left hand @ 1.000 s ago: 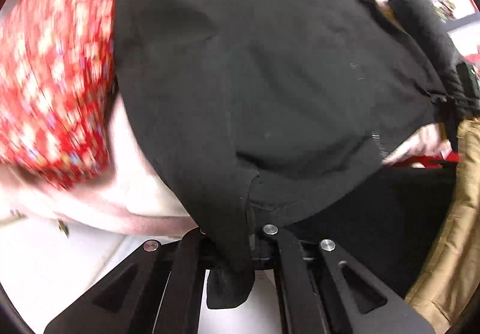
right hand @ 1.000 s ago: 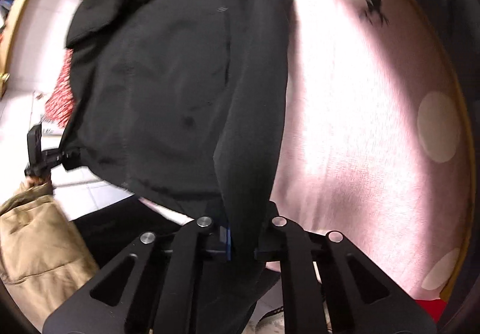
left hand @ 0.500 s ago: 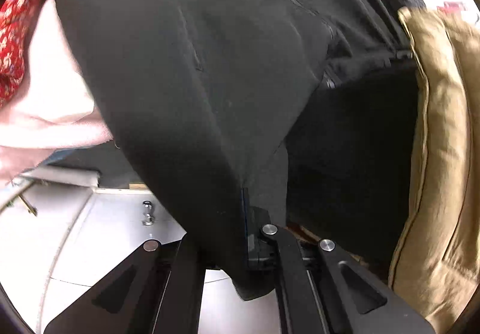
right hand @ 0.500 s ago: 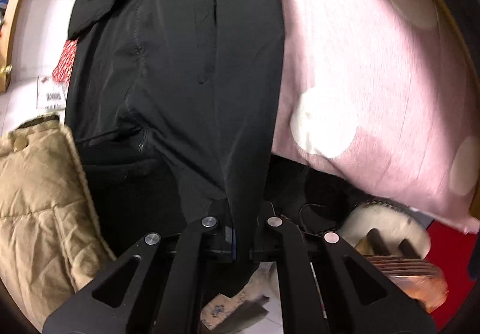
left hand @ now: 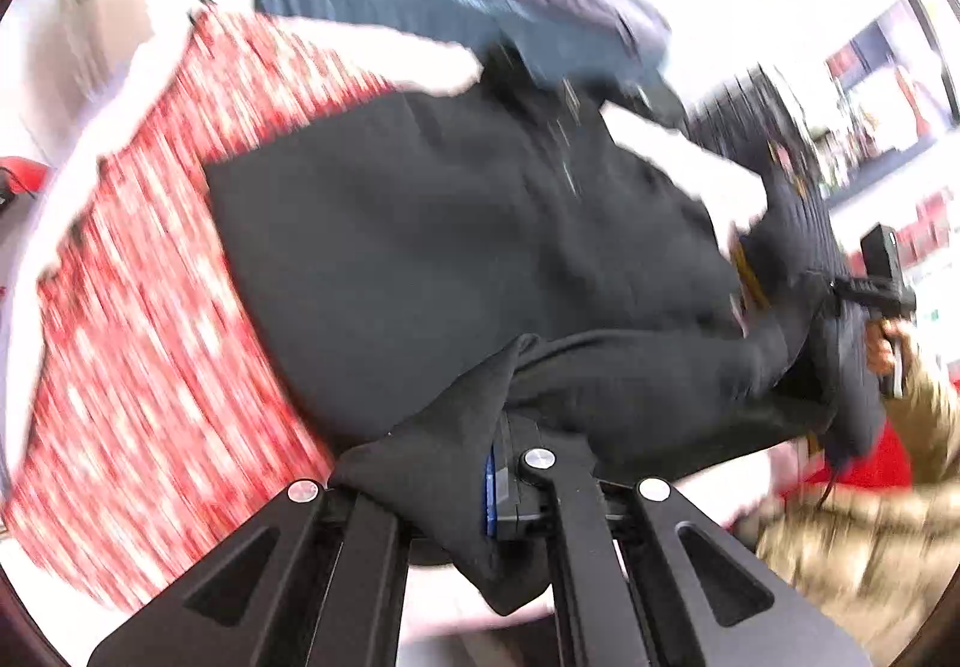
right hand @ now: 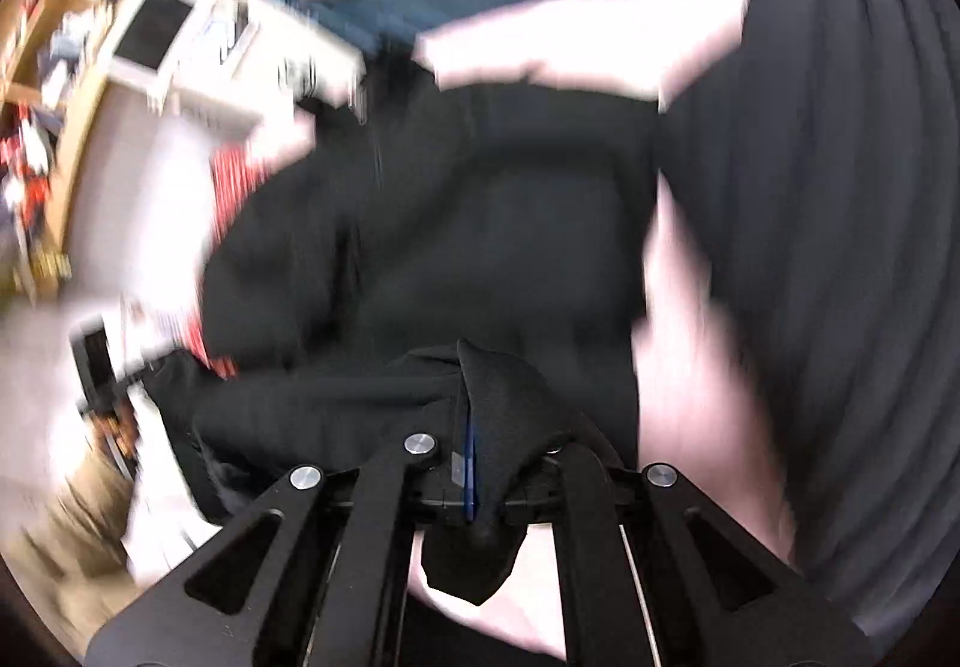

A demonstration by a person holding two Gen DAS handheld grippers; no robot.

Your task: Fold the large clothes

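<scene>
A large black garment spreads ahead of both grippers over the bedding; it also fills the middle of the right wrist view. My left gripper is shut on one corner of its near edge, cloth bunched between the fingers. My right gripper is shut on the other corner, cloth draped over the fingers. The right gripper also shows at the far right of the left wrist view, held by a hand. Both views are motion-blurred.
A red patterned cloth lies left under the garment. A pink cloth lies right of it. Blue clothing lies beyond. A tan padded jacket is at lower right. Another black ribbed cloth is far right.
Both grippers have swung up and forward with the garment's edge. The view has gone from the hanging garment and floor to the garment spread over the bedding.
</scene>
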